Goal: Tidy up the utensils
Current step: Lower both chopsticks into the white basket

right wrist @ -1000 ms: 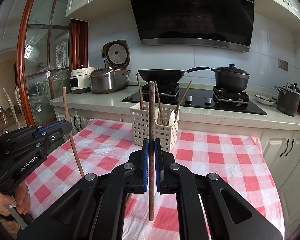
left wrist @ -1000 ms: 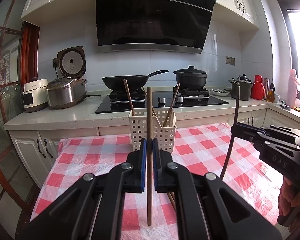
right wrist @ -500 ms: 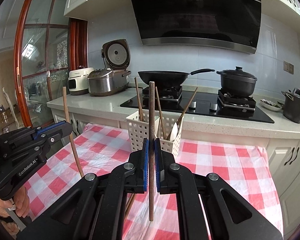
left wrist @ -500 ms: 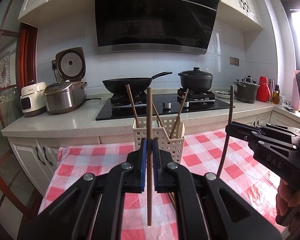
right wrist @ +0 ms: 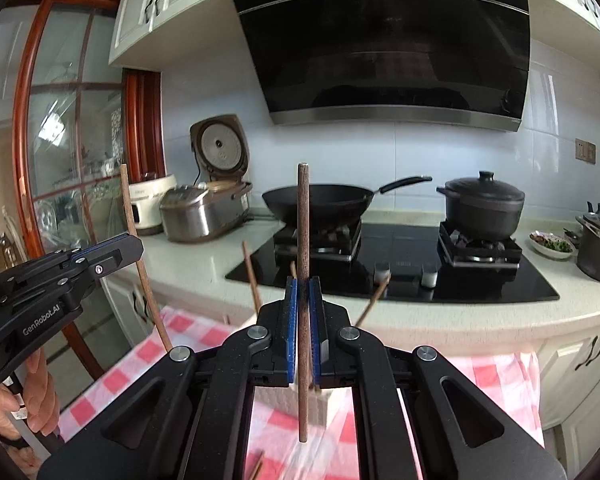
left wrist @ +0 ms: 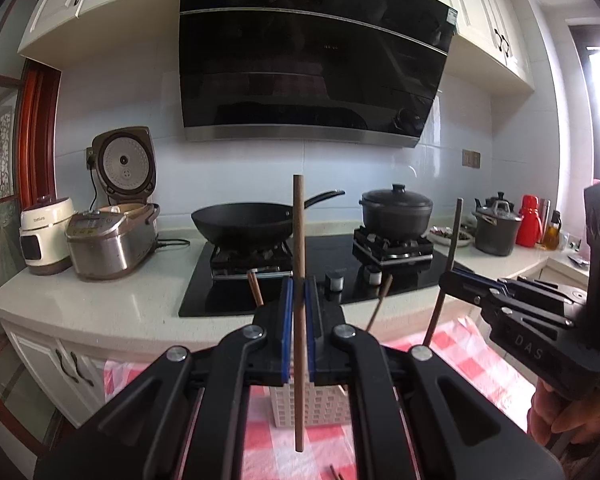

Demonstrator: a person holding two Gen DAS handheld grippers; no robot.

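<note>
My left gripper is shut on an upright brown chopstick. My right gripper is shut on another upright brown chopstick. The white perforated utensil basket stands on the checked cloth right behind and below both grippers, mostly hidden by the jaws; it also shows in the right wrist view. Several chopsticks lean out of it. Each gripper shows in the other's view: the right gripper at right, the left gripper at left.
A red-and-white checked tablecloth covers the table. A loose chopstick lies on it near the front. Behind is a counter with a black hob, wok, pot and rice cooker.
Both grippers have risen and moved forward with their chopsticks, closer to the basket, which has dropped low in both views and is now largely hidden by the jaws.
</note>
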